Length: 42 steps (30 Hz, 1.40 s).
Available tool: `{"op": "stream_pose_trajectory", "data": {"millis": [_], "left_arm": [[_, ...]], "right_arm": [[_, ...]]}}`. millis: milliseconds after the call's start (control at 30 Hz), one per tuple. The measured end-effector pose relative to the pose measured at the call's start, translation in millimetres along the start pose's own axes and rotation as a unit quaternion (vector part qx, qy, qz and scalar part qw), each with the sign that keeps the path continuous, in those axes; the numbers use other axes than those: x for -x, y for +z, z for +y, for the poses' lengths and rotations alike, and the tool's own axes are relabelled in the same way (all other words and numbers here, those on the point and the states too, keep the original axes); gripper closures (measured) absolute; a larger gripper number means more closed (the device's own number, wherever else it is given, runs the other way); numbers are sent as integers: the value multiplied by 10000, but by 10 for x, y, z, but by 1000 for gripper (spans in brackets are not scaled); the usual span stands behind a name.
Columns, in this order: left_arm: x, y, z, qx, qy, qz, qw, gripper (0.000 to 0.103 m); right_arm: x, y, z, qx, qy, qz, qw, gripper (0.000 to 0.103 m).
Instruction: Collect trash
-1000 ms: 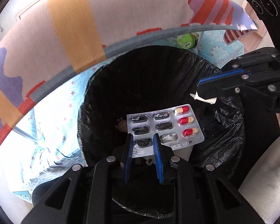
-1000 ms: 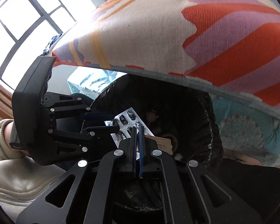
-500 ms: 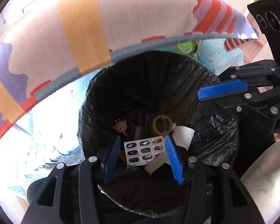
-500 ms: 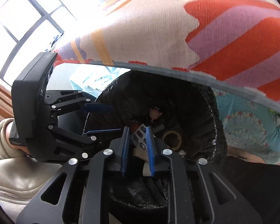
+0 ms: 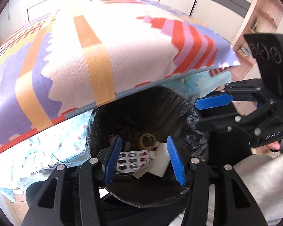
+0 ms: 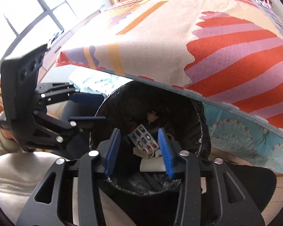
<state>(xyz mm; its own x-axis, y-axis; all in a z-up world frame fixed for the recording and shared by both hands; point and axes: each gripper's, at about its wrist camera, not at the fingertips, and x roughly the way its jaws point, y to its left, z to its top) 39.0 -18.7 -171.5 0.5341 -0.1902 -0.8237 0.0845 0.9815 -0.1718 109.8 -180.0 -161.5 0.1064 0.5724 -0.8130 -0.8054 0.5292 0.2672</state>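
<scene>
The left gripper [image 5: 144, 160] hovers over the black-lined trash bin [image 5: 196, 126], its blue fingers [image 5: 176, 162] spread apart with nothing between them. Below and beyond the fingers, the pill blister pack [image 5: 132, 162] lies inside the bin on white paper scraps [image 5: 161, 160], just beside a tape roll [image 5: 147, 141]. The right gripper [image 6: 138, 151] also hangs above the bin's near rim, fingers [image 6: 165, 150] apart and empty; the blister pack [image 6: 143, 138] shows between them, far below. The patterned bed cover [image 5: 96, 56] overhangs the bin's far rim, leaving the near side of the opening free.
</scene>
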Motion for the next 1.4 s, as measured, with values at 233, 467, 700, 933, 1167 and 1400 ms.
{"op": "stream_pose_trajectory", "data": {"millis": [233, 467, 700, 933, 1167, 1400], "left_arm": [[278, 5, -120, -28, -309, -214, 9993, 30], [456, -8, -209, 47, -513, -316, 9982, 21], [640, 0, -311, -39, -458, -436, 9980, 21], [680, 0, -360, -108, -470, -466, 9978, 21], [673, -3, -358, -92, -430, -454, 9980, 21], [664, -15, -376, -143, -435, -450, 9979, 21]], "right_arm": [[123, -44, 134, 233, -26, 173, 9996, 28], [293, -81, 288, 573, -116, 240, 9980, 19], [460, -109, 318, 550, -115, 144, 9983, 15], [478, -99, 341, 588, -127, 187, 9980, 15], [448, -99, 357, 616, -97, 231, 9978, 15], [445, -99, 358, 621, -92, 233, 9978, 15]]}}
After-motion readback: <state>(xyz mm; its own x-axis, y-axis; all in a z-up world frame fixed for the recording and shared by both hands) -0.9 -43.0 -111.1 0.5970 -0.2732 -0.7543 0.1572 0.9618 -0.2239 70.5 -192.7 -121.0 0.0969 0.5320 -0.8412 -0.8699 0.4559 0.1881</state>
